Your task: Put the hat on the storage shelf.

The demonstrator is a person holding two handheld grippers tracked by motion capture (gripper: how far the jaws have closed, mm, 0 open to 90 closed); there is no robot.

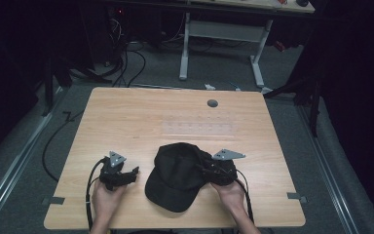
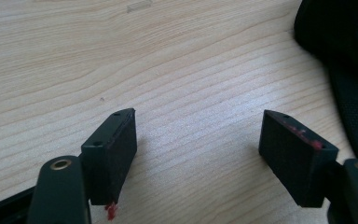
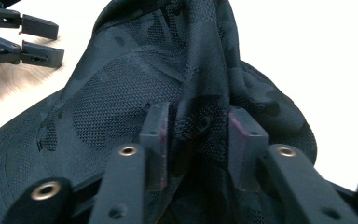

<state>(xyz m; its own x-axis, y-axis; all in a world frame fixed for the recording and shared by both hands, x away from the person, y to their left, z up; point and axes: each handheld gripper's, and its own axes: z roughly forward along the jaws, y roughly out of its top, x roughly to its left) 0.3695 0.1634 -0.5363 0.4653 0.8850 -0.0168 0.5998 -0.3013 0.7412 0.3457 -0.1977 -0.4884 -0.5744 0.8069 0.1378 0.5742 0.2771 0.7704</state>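
1. Lying flat on the table (image 1: 141, 112), black cap (image 1: 177, 175) runs brim-near, crown-far, long axis slightly diagonal, brim toward the person.
2. Right gripper (image 3: 196, 133) at cap's right side, jaws part closed, pinching a fold of crown fabric.
3. Left gripper (image 2: 198, 144) just left of cap, jaws wide, nothing between, bare wood under.
4. Open tabletop beyond both grippers; near edge close behind them.

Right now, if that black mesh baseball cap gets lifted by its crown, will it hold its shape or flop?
The black mesh baseball cap will probably flop: its crown already bunches into a fold between the right gripper jaws. The brim lies flat, so likely stiffer. It looks light and unlikely to slip.
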